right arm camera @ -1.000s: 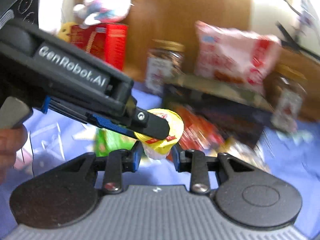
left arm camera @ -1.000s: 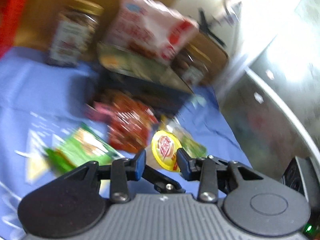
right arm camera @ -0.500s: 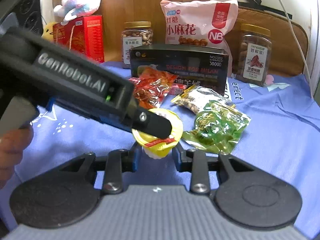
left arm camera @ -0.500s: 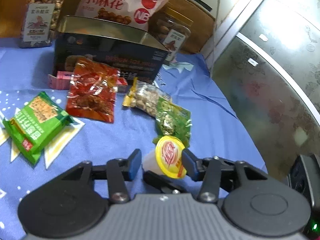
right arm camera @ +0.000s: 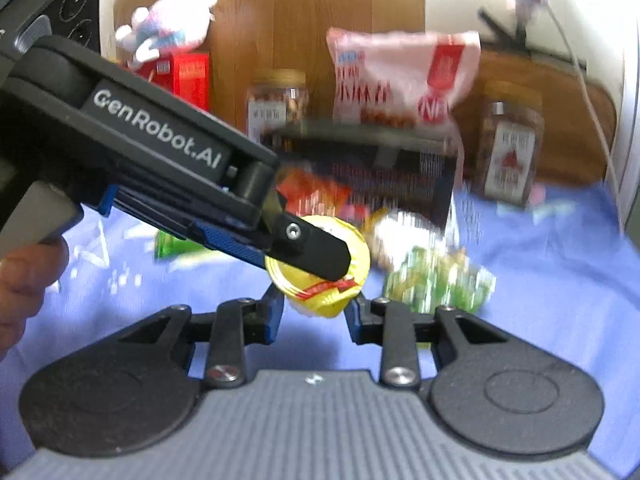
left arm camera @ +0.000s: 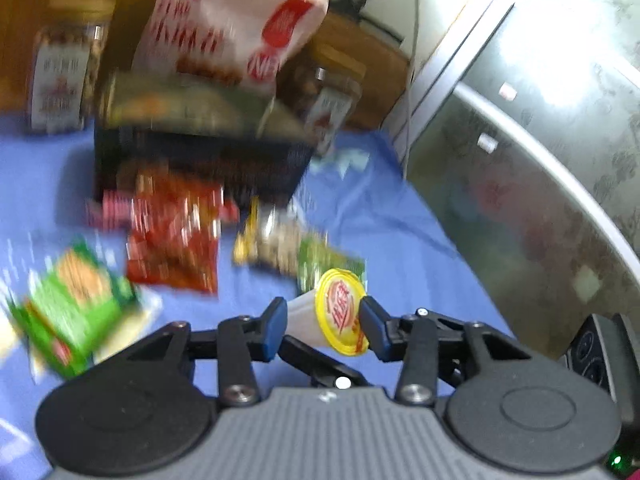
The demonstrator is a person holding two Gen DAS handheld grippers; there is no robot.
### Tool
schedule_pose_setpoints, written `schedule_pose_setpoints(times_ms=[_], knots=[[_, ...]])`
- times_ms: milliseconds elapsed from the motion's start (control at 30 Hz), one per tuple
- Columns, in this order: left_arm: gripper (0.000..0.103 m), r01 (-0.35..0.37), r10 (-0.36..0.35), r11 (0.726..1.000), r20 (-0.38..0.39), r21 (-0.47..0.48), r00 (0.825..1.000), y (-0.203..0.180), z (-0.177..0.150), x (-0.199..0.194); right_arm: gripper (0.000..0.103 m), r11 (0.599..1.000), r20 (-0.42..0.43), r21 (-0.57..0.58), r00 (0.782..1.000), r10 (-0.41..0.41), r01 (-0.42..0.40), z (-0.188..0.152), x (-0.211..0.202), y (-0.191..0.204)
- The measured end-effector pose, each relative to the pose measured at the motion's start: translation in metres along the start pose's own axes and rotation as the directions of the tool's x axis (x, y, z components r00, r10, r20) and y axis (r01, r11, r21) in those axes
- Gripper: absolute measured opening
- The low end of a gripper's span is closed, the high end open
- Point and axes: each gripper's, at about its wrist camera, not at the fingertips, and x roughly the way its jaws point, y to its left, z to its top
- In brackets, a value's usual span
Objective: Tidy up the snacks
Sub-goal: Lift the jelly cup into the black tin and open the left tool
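Note:
A small jelly cup with a yellow lid (left arm camera: 340, 316) sits between both grippers above the blue cloth. My right gripper (right arm camera: 314, 314) is shut on the cup (right arm camera: 320, 292) from its sides. My left gripper (left arm camera: 322, 326) stands around the same cup with its jaws a little apart, one finger (right arm camera: 308, 252) lying across the lid; I cannot tell whether its pads press on the cup. Loose snacks lie beyond: a red packet (left arm camera: 176, 232), a green biscuit pack (left arm camera: 76, 308), a green packet (right arm camera: 440, 284) and a nut packet (left arm camera: 272, 244).
A dark box (left arm camera: 192, 148) stands at the back of the blue cloth (left arm camera: 380, 216), with a pink-white snack bag (right arm camera: 400, 76) on it and nut jars (right arm camera: 508, 144) beside it. A red box and plush toy (right arm camera: 172, 32) are far left. A metal cabinet (left arm camera: 540, 160) rises at the right.
Both grippers and the cup have moved a little; the views are now blurred. The left gripper's jaws stand closer around the cup than half a second ago.

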Motion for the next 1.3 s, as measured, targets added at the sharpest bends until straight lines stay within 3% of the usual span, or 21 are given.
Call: schedule_pose_setpoints(times_ms=[233, 467, 600, 733, 900, 1067, 1133, 1200, 1300], knots=[[0.041, -0.078, 0.071, 0.996, 0.152, 0.042, 0.986, 0.016, 0.07, -0.008, 0.035, 1.0, 0.114, -0.02, 0.993, 0.019, -0.017, 0.065, 0.055, -0.017], [0.044, -0.132, 0.141, 0.988, 0.137, -0.074, 0.98, 0.067, 0.114, 0.031, 0.036, 0.998, 0.015, 0.036, 0.998, 0.054, -0.055, 0.097, 0.132, -0.041], [0.05, -0.173, 0.184, 0.981, 0.132, -0.088, 0.974, 0.076, 0.112, 0.04, 0.045, 0.999, 0.024, 0.019, 0.999, 0.027, -0.027, 0.093, 0.134, -0.039], [0.052, -0.156, 0.171, 0.983, 0.159, -0.099, 0.972, 0.082, 0.106, 0.029, 0.046, 1.0, 0.067, 0.017, 0.997, 0.025, -0.026, 0.089, 0.109, -0.047], [0.056, -0.143, 0.162, 0.985, 0.219, -0.098, 0.962, 0.086, 0.084, -0.01, 0.047, 0.988, 0.108, 0.147, 0.994, 0.029, -0.044, 0.067, 0.064, -0.085], [0.056, -0.202, 0.219, 0.972, 0.151, -0.116, 0.964, 0.105, 0.058, -0.007, 0.047, 0.926, -0.031, 0.375, 0.999, 0.045, -0.03, 0.037, 0.062, -0.136], [0.057, -0.212, 0.229, 0.966, 0.112, -0.149, 0.967, 0.115, 0.053, 0.003, 0.047, 0.894, -0.077, 0.443, 0.991, 0.105, -0.061, 0.029, 0.074, -0.146], [0.063, -0.22, 0.235, 0.962, 0.081, -0.161, 0.969, 0.122, 0.051, 0.016, 0.047, 0.866, -0.106, 0.489, 0.979, 0.172, -0.099, 0.024, 0.086, -0.148], [0.075, -0.228, 0.238, 0.961, 0.052, -0.158, 0.97, 0.127, 0.048, 0.032, 0.048, 0.868, -0.13, 0.48, 0.968, 0.213, -0.127, 0.023, 0.099, -0.137]])
